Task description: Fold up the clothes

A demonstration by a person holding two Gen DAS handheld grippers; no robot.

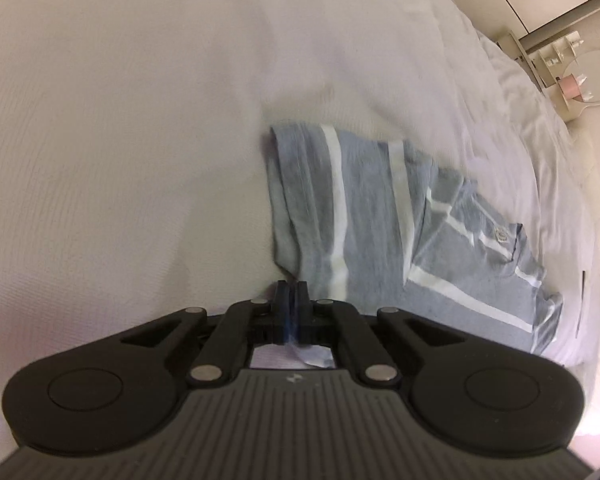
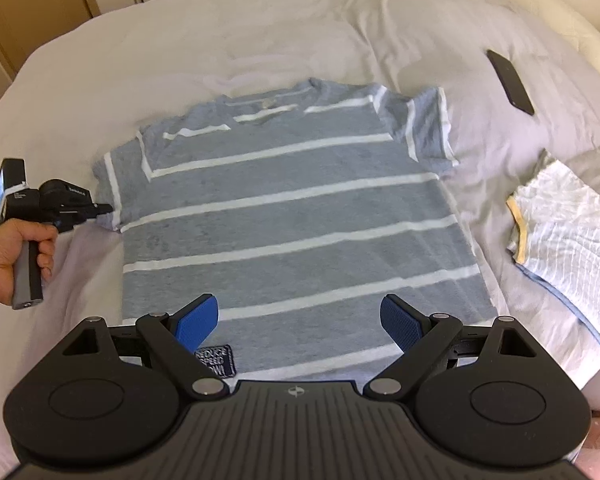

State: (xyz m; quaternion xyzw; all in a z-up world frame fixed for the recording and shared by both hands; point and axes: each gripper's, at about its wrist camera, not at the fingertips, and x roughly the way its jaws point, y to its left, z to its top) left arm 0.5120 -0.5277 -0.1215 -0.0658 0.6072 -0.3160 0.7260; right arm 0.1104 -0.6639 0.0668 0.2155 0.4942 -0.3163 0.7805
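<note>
A grey-blue T-shirt point(image 2: 292, 208) with white stripes lies flat and spread out on a white bed point(image 2: 220, 32), collar at the far end. My left gripper point(image 2: 106, 209), held by a hand point(image 2: 8, 256), is at the edge of the shirt's left sleeve. In the left wrist view its jaws point(image 1: 292, 292) are shut, with the sleeve's near corner of the T-shirt point(image 1: 372, 220) pinched between them. My right gripper point(image 2: 300, 320) hovers open over the bottom hem, with nothing between its blue pads point(image 2: 198, 322). A dark patch label point(image 2: 216, 360) sits near the hem.
A dark phone point(image 2: 510, 82) lies on the bed at the far right. A folded pale striped garment point(image 2: 568, 240) rests to the right of the shirt. Wooden cupboards point(image 2: 40, 0) stand beyond the bed. A small shelf point(image 1: 572, 76) stands beside the bed point(image 1: 140, 120).
</note>
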